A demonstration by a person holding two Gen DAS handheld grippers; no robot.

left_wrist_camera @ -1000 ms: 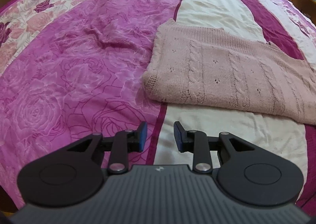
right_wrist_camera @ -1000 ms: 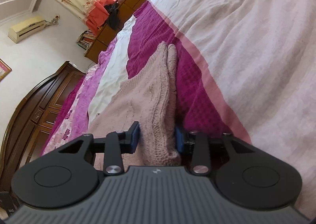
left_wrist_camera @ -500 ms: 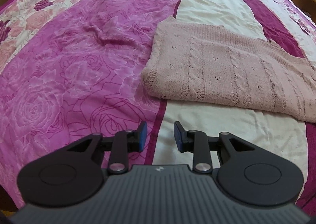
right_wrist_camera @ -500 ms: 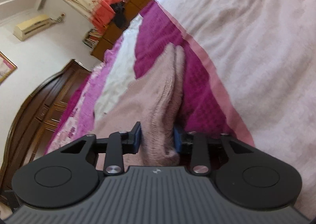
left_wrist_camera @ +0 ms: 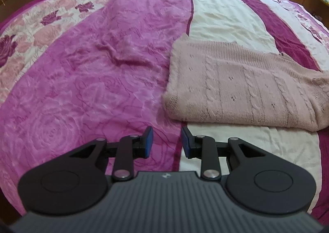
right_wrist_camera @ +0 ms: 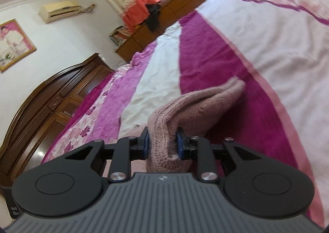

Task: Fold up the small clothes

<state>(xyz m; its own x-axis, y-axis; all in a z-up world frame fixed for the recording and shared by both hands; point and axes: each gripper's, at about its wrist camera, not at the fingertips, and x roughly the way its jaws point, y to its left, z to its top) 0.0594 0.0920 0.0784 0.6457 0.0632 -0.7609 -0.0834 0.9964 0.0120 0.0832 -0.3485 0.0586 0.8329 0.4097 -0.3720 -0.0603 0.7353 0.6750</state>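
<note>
Left wrist: left gripper (left_wrist_camera: 165, 142) empty, jaws narrowly apart, low centre; pink sweater (left_wrist_camera: 242, 89) folded over, right of frame on bedspread (left_wrist_camera: 86, 81).

Right wrist: right gripper (right_wrist_camera: 162, 145) clamps sweater's end, lifted. Another fold likely left.

my left tongs (left_wrist_camera: 165, 142) hover level with blue pads (left_wrist_camera: 148, 142) parted and nothing between them, aimed forward and slightly down. my right tongs (right_wrist_camera: 162, 144) are rolled to one side, their blue pads pressed against a bunched fold of knit sweater (right_wrist_camera: 185, 109) gripped between them.
</note>
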